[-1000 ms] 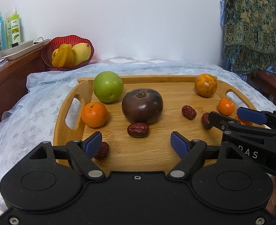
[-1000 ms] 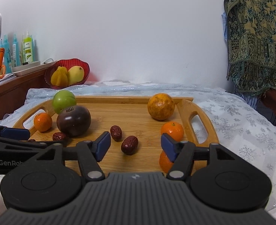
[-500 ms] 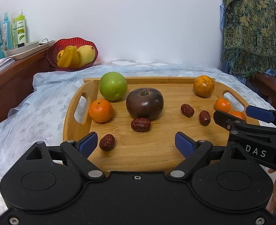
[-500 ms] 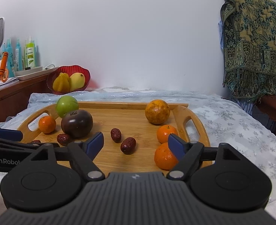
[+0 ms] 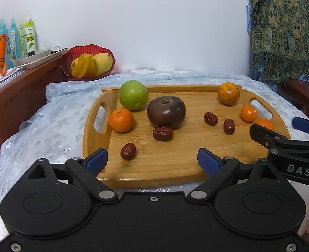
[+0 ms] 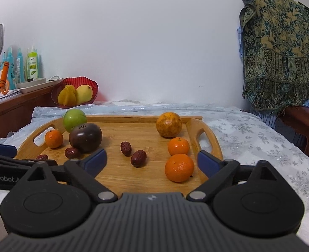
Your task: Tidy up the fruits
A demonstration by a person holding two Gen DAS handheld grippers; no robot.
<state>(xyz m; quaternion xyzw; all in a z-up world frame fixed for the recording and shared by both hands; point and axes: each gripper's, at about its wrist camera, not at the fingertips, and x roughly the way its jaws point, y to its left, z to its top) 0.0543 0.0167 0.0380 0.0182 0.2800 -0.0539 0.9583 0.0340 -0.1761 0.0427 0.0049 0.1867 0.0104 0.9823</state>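
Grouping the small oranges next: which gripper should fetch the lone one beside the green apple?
Left. The left gripper is open on that side; the small orange sits by the tray's left handle, far from the right gripper.

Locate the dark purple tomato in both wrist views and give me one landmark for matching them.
Left wrist view: the dark purple tomato sits just left of picture centre, mid-tray, in front and right of the green apple.
Right wrist view: the tomato sits left of centre, partly covering the apple.
Shared landmark: the red fruit bowl behind the wooden tray.
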